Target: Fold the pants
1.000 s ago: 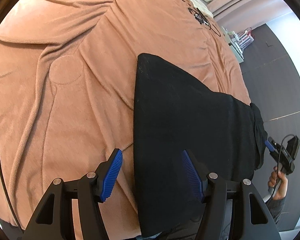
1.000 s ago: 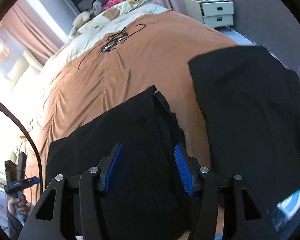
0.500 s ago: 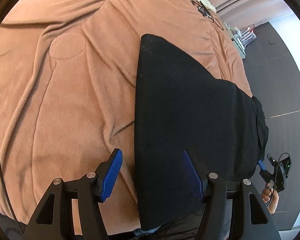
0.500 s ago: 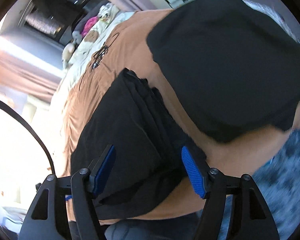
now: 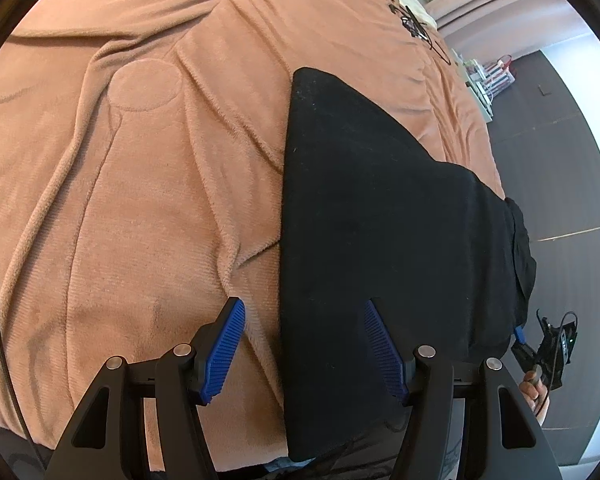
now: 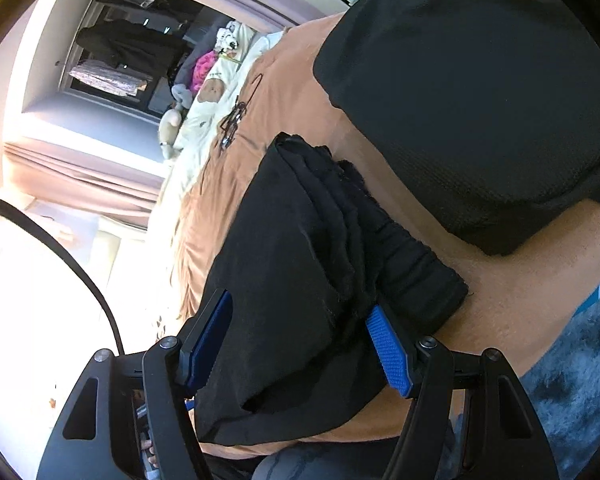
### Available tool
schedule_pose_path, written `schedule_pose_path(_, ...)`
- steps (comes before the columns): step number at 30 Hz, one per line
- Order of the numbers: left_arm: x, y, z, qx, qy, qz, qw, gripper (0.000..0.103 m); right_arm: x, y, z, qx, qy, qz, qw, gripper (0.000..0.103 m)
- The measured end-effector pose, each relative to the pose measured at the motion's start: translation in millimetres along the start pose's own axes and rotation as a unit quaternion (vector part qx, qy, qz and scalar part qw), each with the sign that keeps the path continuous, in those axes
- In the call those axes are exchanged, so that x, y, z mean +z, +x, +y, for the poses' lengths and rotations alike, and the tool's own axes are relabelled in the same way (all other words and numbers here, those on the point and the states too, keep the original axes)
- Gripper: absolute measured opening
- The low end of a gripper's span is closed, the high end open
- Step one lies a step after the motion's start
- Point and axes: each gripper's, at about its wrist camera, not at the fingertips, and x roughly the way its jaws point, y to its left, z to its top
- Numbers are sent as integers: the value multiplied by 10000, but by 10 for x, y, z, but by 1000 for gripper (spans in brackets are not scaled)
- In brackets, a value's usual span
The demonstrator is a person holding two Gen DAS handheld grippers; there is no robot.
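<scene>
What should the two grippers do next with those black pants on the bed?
Probably close the right gripper on the bunched waistband end of the pants. Its jaws have just been opening and now straddle that end without pressing it. The left gripper is open too, over the pants' flat edge on the blanket, ready to pinch likewise.

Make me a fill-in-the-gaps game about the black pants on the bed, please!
1. The folded black pants lie on a fuzzy blanket whose colour is ____.
2. The pads on the left gripper are coloured ____.
3. In the right wrist view, the right gripper has its jaws ____, with the bunched end of the pants between them.
4. Far up the bed, a tangle of black ____ lies on the blanket.

Missing words: orange-brown; blue; open; cables
</scene>
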Motion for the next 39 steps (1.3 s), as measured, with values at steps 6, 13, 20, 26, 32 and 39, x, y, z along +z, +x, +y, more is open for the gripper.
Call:
schedule_pose_path(6,-76,90,39,20,-34,112,9999,64,30,120,-79,-608,64,46,9981,19)
schedule_pose_path(13,-120,123,85,65,-65,183,9998,60,72,-68,167,-553,-215,-222,9980,8)
schedule_pose_path(20,-194,145,88,-62,-64,319,9995,22,-104,-148,340,-457,-416,-377,9974,6)
schedule_pose_path(26,-204,-65,34,-109,-21,160,9998,11,-266,-205,241,-491,-409,-392,9972,6)
schedule_pose_path(32,-217,-163,-26,-156,129,206,9996,14,-330,-293,25,-722,-174,-374,9965,6)
schedule_pose_path(39,-21,5,26,-146,-33,148,9998,42,-367,-102,-245,-1013,76,-305,9944,6)
